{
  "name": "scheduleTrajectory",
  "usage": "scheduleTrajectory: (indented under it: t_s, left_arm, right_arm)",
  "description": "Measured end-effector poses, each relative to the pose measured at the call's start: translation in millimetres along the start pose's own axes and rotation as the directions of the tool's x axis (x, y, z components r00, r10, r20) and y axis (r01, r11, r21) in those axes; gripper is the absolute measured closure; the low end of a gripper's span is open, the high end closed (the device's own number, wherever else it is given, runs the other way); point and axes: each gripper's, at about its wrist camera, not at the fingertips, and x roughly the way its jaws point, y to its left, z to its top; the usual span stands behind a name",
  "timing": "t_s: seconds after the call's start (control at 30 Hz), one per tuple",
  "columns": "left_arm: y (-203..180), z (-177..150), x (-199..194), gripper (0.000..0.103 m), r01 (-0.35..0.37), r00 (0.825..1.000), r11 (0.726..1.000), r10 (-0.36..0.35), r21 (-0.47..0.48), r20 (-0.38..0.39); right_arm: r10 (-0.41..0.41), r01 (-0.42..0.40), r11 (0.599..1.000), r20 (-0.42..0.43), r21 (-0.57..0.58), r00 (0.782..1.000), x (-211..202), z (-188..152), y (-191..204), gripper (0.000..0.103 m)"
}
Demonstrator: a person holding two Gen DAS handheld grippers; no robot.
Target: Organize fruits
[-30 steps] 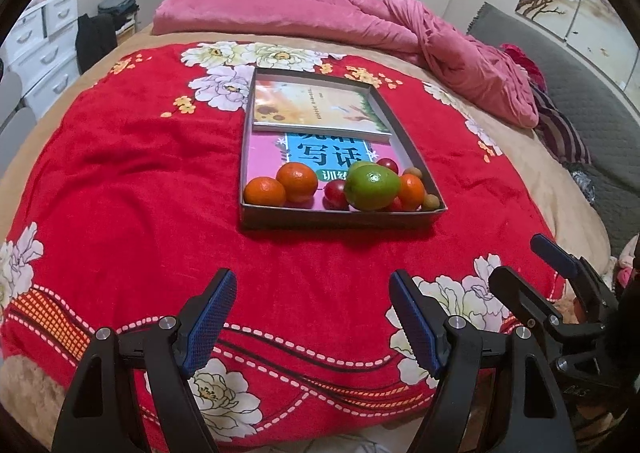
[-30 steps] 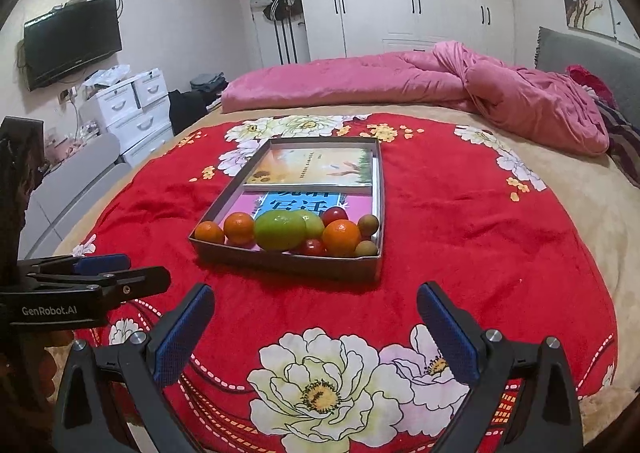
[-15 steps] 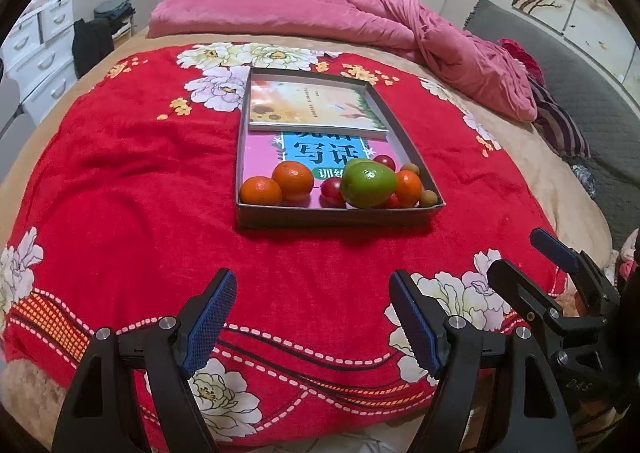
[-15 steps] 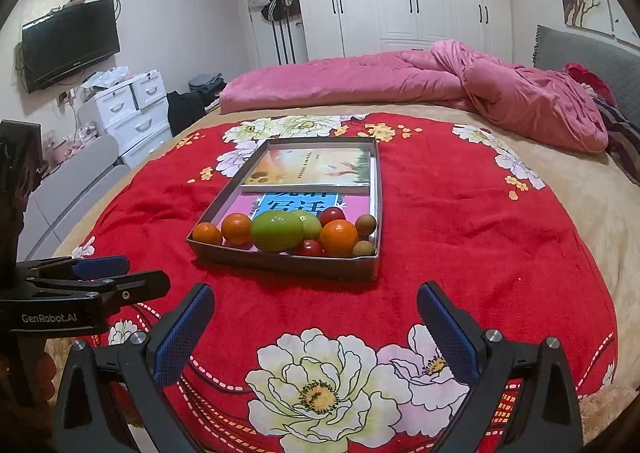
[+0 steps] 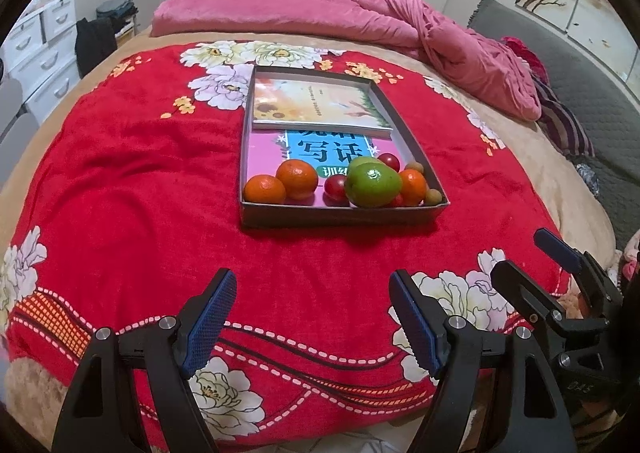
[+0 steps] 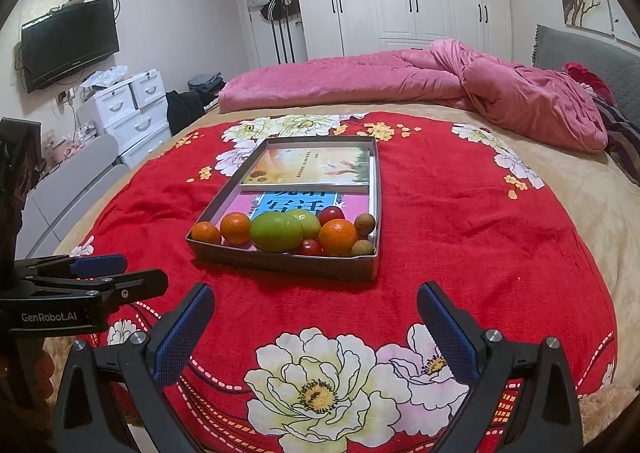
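Both grippers hang low over the near edge of the bed, jaws spread wide and empty: the left gripper [image 5: 312,317] above the red floral blanket [image 5: 120,213], the right gripper [image 6: 316,329] just beside it. Since a second ago little has changed; the tray has only drifted slightly in both views, so the fruits sit as they did. Farther out, well ahead of both grippers, the shallow tray [image 6: 280,263] holds every fruit bunched at its near end: oranges [image 5: 297,178], a big green fruit [image 5: 373,185], small red ones [image 5: 335,186]. Behind them lie two books [image 5: 316,103]. This fits either sorted or awaiting sorting.
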Motion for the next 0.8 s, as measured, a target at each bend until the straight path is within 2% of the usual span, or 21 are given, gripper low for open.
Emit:
scheduleTrajectory:
  t_s: [0.8]
  left_arm:
    - [-2.2,0.0,0.5,0.023,-0.001,1.000,1.000,0.001,-0.002,-0.011]
  right_arm:
    - [-0.001,0.001,1.000,-0.005,-0.001,1.000,0.8,-1.0,0.3,0.001]
